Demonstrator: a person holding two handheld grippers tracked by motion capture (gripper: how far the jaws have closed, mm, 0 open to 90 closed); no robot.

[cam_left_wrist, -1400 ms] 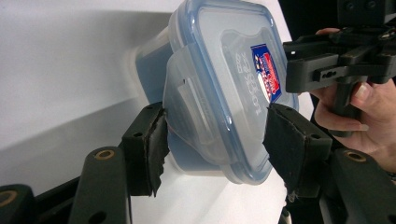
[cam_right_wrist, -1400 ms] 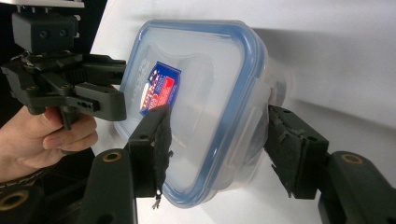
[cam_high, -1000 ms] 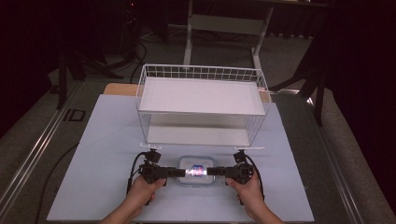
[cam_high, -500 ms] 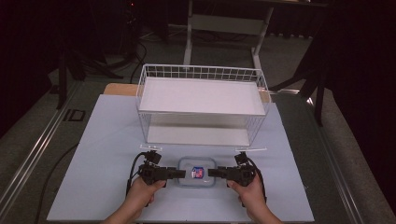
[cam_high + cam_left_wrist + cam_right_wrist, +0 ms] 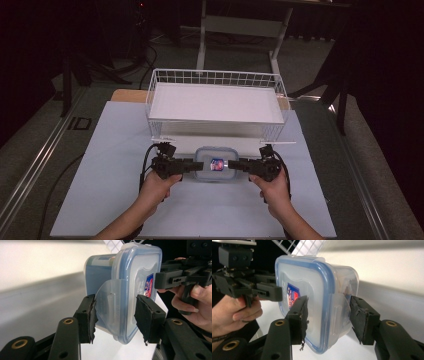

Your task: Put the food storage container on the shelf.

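clear lidded container (image 5: pixel 216 169) now lifted off the pale mat (image 5: pixel 115 150), hanging just in front of the white wire basket rack (image 5: pixel 215 102), where a moment ago sat flat on the mat. clenched at one end clip by the left gripper (image 5: pixel 115 315) and at the other by the right gripper (image 5: pixel 329 316), pads pressing lid and underside. likely bound for the rack; level carry needed.

Container (image 5: pixel 216 165) between both grippers, before the wire basket (image 5: pixel 216 102).
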